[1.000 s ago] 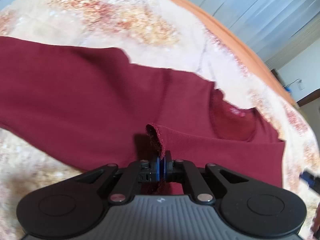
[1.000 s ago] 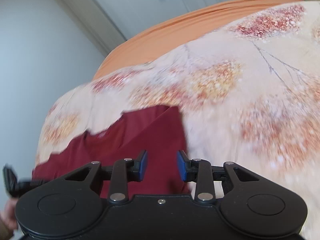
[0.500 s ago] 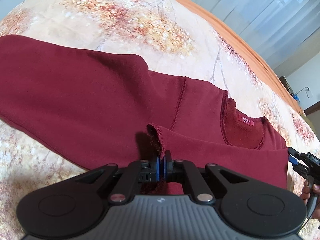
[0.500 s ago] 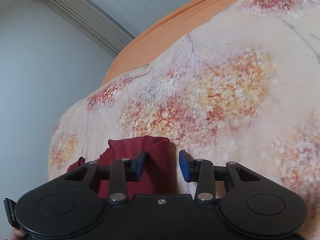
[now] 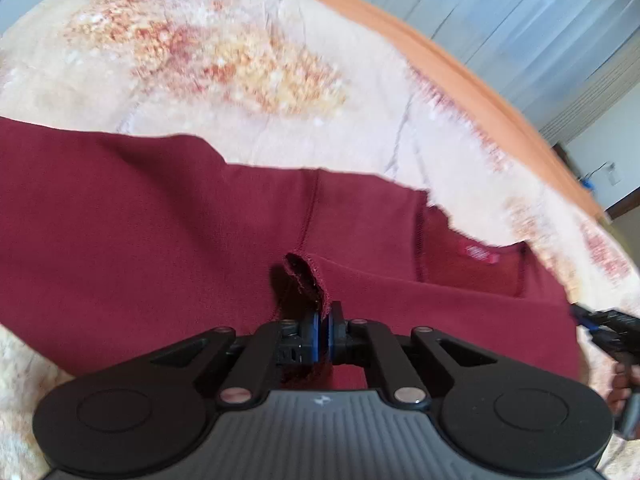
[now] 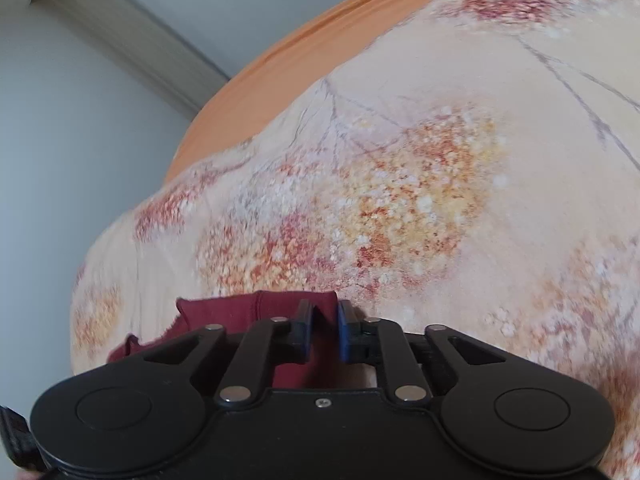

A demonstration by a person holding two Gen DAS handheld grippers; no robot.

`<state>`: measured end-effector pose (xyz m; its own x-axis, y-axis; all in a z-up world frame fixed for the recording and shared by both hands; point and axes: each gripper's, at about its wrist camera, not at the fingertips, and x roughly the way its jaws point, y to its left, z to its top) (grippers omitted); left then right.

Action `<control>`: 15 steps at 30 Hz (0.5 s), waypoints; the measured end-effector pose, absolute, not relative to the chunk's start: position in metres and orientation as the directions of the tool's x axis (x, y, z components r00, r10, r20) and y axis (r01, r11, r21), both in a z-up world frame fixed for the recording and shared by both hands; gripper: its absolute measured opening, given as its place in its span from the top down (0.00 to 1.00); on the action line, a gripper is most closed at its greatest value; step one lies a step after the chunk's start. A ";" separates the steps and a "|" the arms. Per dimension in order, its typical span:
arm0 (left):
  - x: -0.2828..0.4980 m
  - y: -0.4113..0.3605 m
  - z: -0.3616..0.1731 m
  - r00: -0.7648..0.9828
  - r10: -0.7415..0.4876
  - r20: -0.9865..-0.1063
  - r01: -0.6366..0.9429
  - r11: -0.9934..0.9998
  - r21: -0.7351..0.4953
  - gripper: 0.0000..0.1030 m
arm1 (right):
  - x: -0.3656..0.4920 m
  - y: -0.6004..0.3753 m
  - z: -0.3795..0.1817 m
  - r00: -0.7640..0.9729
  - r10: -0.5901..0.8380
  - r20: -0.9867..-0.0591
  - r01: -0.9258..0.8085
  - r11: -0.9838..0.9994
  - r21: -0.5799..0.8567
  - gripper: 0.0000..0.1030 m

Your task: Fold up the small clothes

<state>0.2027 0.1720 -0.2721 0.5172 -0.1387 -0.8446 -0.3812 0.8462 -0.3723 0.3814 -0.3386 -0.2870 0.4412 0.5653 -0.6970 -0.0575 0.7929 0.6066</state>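
Observation:
A dark red long-sleeved top (image 5: 160, 216) lies spread on a floral bedspread (image 5: 224, 60), with a red neck label (image 5: 482, 254) at the right. My left gripper (image 5: 325, 330) is shut on a bunched hem edge of the top (image 5: 308, 280). My right gripper (image 6: 325, 334) has its jaws narrowed around a corner of the same top (image 6: 276, 304), with a small gap still showing between the blue pads. The right gripper also shows at the right edge of the left wrist view (image 5: 600, 322).
An orange sheet (image 6: 304, 40) borders the bedspread's far edge. Sheer curtains (image 5: 520, 12) and a white wall (image 6: 60, 140) lie beyond. The bedspread (image 6: 440, 200) stretches wide to the right of the top.
My right gripper's jaws have closed in around the top's corner. The left gripper keeps its grip on the hem, and its view has shifted and blurred.

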 end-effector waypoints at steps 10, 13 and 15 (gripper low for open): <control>0.211 0.176 -0.285 0.497 -0.149 -0.855 -0.372 0.853 -0.366 0.96 | 0.284 -0.354 -0.292 0.298 0.672 -0.678 -0.219 0.739 0.637 0.65; 0.212 0.176 -0.285 0.496 -0.147 -0.856 -0.372 0.855 -0.362 0.96 | 0.275 -0.341 -0.303 0.230 0.669 -0.707 -0.248 0.743 0.622 0.86; 0.212 0.175 -0.282 0.499 -0.142 -0.855 -0.366 0.860 -0.356 0.96 | 0.276 -0.347 -0.300 0.238 0.672 -0.702 -0.202 0.741 0.641 0.90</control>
<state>0.2118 0.1746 -0.2823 0.4992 -0.1417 -0.8549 -0.3657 0.8600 -0.3560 0.2756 -0.3466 -0.3002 0.2380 0.6715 -0.7017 -0.2016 0.7409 0.6406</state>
